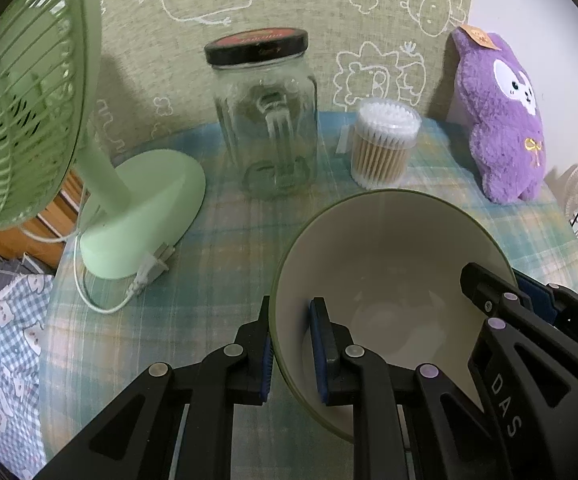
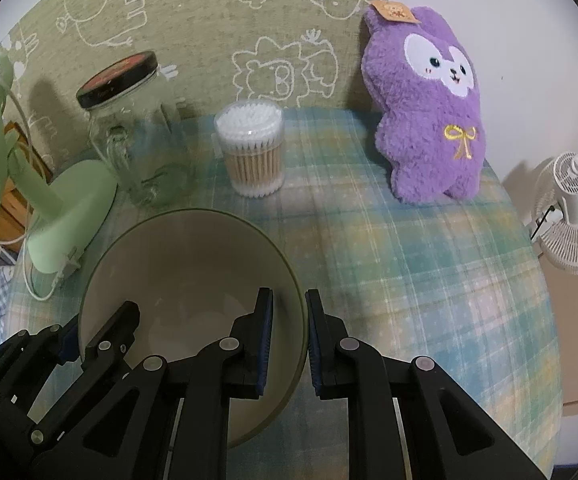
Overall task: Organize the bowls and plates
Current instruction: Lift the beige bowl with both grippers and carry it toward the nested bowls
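Observation:
One empty bowl (image 1: 389, 248), cream inside and olive green outside, is held between both grippers over the checked tablecloth (image 1: 225, 240). My left gripper (image 1: 293, 344) is shut on its left rim, one blue pad inside the wall and one outside. In the same view my right gripper (image 1: 501, 284) clamps the opposite rim. In the right wrist view the bowl (image 2: 185, 264) sits lower left. There my right gripper (image 2: 289, 336) pinches its right rim, and my left gripper (image 2: 89, 332) grips the far side. No plates are in view.
Behind the bowl stand a green desk fan (image 1: 145, 216) with its cable, a glass jar (image 1: 269, 120) with a black lid and a tub of cotton swabs (image 1: 385, 144). A purple plush toy (image 2: 429, 112) leans at the back right. A white fan (image 2: 573, 216) stands beyond the table's right edge.

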